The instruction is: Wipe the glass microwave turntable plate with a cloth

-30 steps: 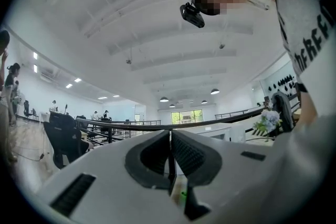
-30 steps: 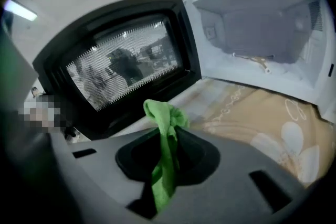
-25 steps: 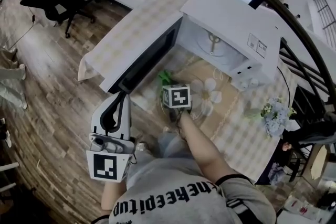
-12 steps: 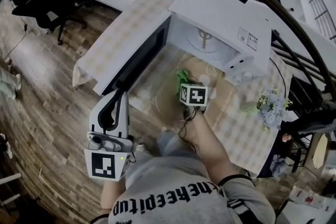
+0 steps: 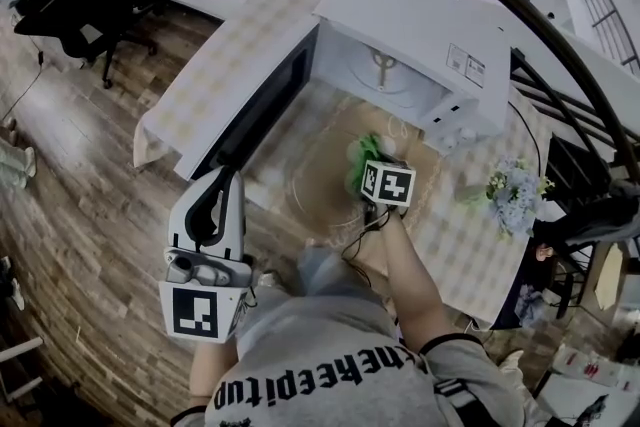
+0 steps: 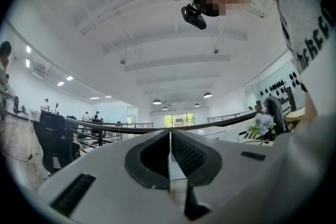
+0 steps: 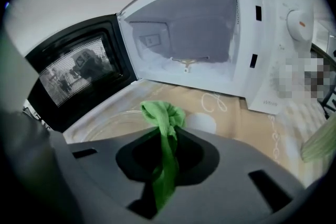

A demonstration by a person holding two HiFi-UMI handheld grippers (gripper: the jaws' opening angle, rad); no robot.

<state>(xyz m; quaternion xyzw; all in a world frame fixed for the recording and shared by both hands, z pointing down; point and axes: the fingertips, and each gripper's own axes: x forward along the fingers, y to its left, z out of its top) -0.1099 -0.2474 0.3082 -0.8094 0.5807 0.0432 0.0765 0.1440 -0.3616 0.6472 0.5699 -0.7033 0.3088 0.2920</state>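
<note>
The clear glass turntable plate (image 5: 320, 177) lies on the beige tablecloth in front of the open white microwave (image 5: 410, 35); its rim (image 7: 113, 118) also shows in the right gripper view. My right gripper (image 5: 372, 158) is shut on a green cloth (image 7: 164, 118), whose bunched end (image 5: 362, 151) rests at the plate's right side. My left gripper (image 5: 222, 183) is held off the table at the lower left, pointing up and away, jaws shut with nothing between them (image 6: 169, 152).
The microwave door (image 5: 255, 110) hangs open to the left of the plate. A bunch of pale flowers (image 5: 510, 193) stands at the table's right. A dark railing (image 5: 560, 45) curves behind the table. An office chair (image 5: 85, 0) stands on the wooden floor, far left.
My right gripper has carried the green cloth across the plate from its left-centre toward its right side. The left gripper has stayed put.
</note>
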